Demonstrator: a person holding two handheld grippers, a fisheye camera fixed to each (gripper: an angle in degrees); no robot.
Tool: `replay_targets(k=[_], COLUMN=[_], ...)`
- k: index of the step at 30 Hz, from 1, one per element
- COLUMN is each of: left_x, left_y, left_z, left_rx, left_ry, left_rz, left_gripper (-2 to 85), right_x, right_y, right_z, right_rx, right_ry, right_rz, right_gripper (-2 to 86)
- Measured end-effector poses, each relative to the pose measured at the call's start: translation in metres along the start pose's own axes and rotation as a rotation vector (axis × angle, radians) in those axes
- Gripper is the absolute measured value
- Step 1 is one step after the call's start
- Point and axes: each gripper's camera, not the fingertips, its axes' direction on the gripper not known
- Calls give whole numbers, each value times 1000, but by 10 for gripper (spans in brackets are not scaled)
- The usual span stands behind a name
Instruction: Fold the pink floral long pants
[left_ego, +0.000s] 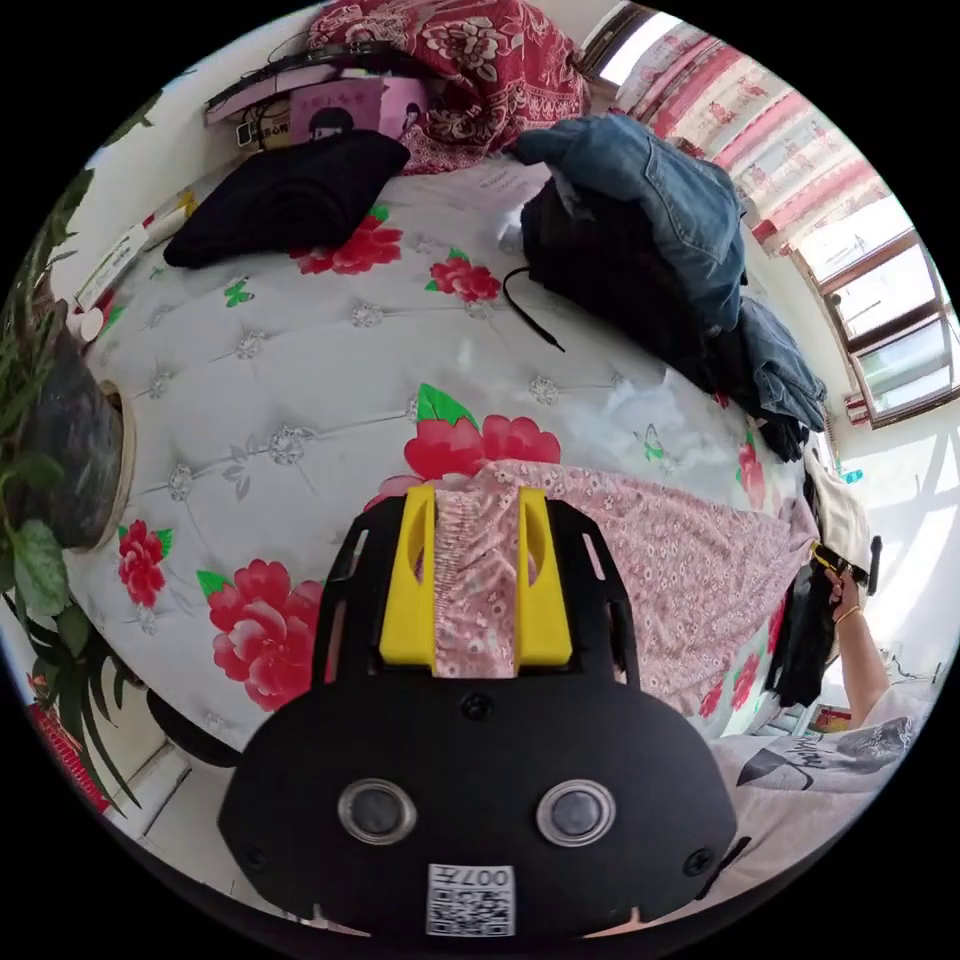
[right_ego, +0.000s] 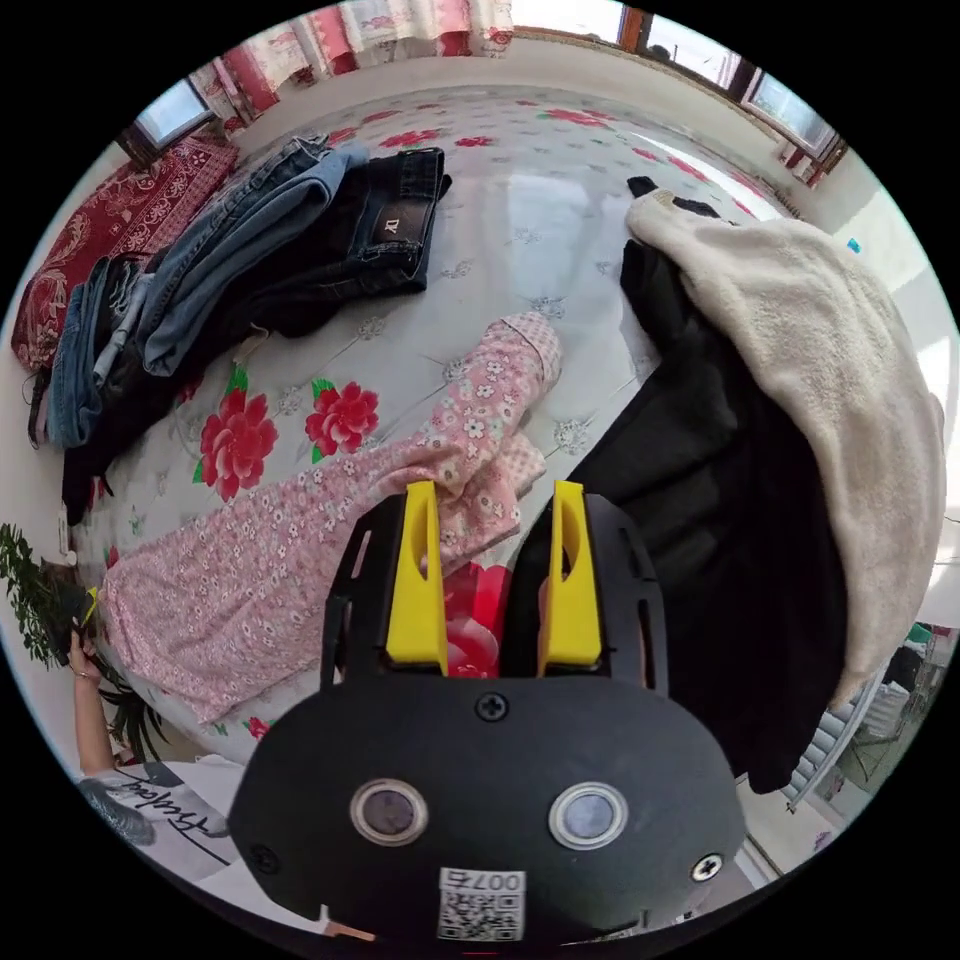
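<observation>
Two grippers are noted, one at each end of the pink floral pants (left_ego: 640, 560). We find the pants laid flat on the white flower-printed mattress (left_ego: 300, 380), their long axis running from the elastic waistband out to the leg cuffs. In the left gripper view, the left gripper (left_ego: 476, 570) has its yellow jaws pressed on the gathered waistband, fabric pinched between them. From there the pants stretch away toward the far right gripper (left_ego: 845, 570), which shows small at the mattress edge. In the right gripper view, the right gripper (right_ego: 495, 570) has its jaws spread apart with nothing between them; the mattress print shows through the gap. Its jaws sit just beside the crumpled cuffs (right_ego: 500, 400), one leg pointing away toward the mattress middle. We also record a pile of jeans (right_ego: 250, 250), and a cream fleece garment (right_ego: 810, 360) over dark clothing (right_ego: 720, 520) close beside the cuffs.
</observation>
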Motion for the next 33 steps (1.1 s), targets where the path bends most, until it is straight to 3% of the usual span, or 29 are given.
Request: replay_targets(k=[4, 6, 9, 15, 18, 22, 24, 33], left_x=[11, 18, 20, 14, 12, 6, 2, -24], left_y=[-16, -13, 0, 40, 69, 111, 130, 244], left_z=[55, 58, 59, 19, -9, -42, -59, -146], left_rx=[-172, -161, -139, 7, 91, 182, 240, 611], left_ry=[-173, -207, -217, -122, -79, -23, 15, 206], left_rz=[16, 51, 69, 10, -6, -39, -48, -62], left_gripper=[79, 74, 71, 68, 68, 68, 67, 66], right_x=[-22, -24, -21, -4, -16, -40, -44, 50], right_y=[-17, -16, -12, -21, -36, -28, -11, 174], right_z=[-1, -15, -43, -60, -37, 16, -2, -220], right_rx=[-194, -135, 46, 249, 132, -90, 2, 761], right_ry=[79, 126, 27, -82, -154, 118, 169, -126], right_rz=[-183, -220, -229, -62, -95, -124, -124, 144], right_gripper=[115, 112, 100, 79, 71, 40, 25, 1])
